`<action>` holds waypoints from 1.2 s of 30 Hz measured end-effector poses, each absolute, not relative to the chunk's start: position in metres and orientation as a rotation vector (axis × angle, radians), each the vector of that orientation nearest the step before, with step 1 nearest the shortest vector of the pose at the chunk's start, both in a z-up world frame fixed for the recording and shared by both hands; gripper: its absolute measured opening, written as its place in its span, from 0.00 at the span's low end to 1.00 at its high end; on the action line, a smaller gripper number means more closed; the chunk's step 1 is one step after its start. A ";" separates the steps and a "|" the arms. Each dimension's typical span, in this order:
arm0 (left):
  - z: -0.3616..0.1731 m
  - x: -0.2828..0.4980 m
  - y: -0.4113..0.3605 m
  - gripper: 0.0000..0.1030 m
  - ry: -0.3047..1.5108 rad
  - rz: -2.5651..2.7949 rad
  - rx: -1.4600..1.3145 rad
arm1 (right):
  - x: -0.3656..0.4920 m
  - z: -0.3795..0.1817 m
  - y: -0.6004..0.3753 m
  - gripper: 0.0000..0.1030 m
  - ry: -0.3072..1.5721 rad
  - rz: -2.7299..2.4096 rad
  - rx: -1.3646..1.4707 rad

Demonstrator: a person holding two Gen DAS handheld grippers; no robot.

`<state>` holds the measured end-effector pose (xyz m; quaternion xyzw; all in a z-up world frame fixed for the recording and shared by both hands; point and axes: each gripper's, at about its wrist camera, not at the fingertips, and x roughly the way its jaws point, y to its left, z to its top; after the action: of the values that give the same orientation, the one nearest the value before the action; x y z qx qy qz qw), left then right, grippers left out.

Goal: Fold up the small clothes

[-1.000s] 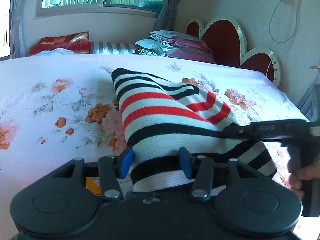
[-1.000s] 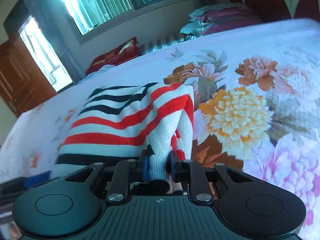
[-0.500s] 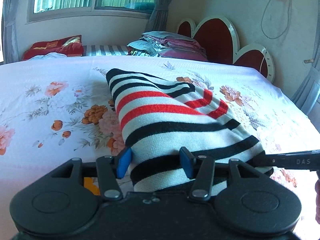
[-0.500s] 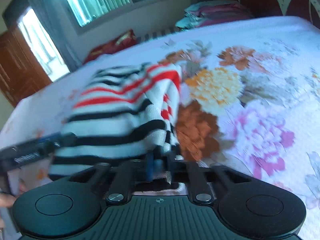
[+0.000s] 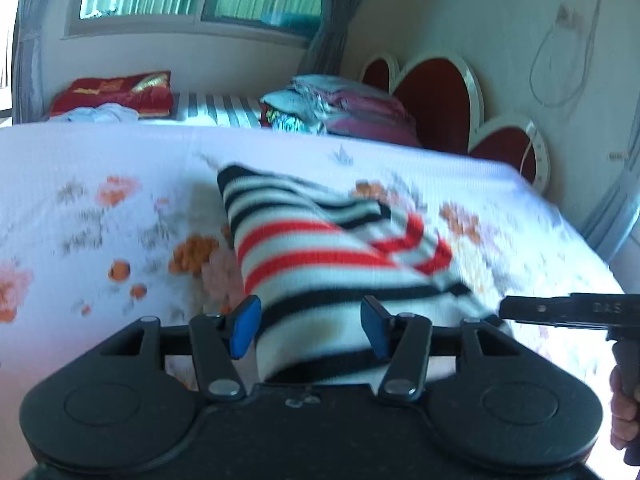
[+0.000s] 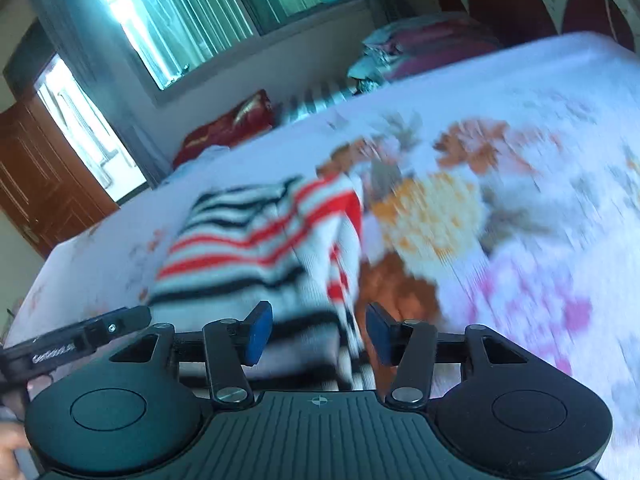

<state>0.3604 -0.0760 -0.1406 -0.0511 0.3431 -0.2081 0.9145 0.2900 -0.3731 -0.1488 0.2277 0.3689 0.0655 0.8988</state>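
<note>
Sweater (image 5: 320, 256) lies lengthwise, pointing toward window.

- The striped garment (image 5: 320, 256) is a small knit piece with white, black and red bands.
- It lies folded over on itself, a red-striped flap crossing its far right corner.
- Its near end sits between the left jaws, whose pads stand apart from it.
- In the right wrist view, its right edge (image 6: 340, 280) hangs between the parted jaws, blurred.
</note>
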 end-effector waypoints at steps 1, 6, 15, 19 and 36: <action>-0.139 0.366 -0.078 0.51 0.703 -0.422 -0.104 | 0.301 -0.149 -0.373 0.50 0.769 0.135 0.479; -0.146 0.398 -0.086 0.51 0.728 -0.377 -0.108 | 0.360 -0.159 -0.371 0.50 0.810 0.132 0.527; -0.174 0.409 -0.092 0.56 0.751 -0.335 -0.105 | 0.393 -0.183 -0.357 0.14 0.775 0.065 0.366; -0.177 0.412 -0.090 0.62 0.762 -0.326 -0.133 | 0.395 -0.196 -0.378 0.17 0.768 0.041 0.477; -0.169 0.477 -0.100 0.58 0.791 -0.254 -0.174 | 0.435 -0.162 -0.342 0.23 0.724 0.079 0.259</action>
<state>0.4765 -0.1000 -0.1690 -0.0845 0.3838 -0.1231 0.9113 0.4350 -0.3415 -0.1621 0.1261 0.3529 0.0385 0.9263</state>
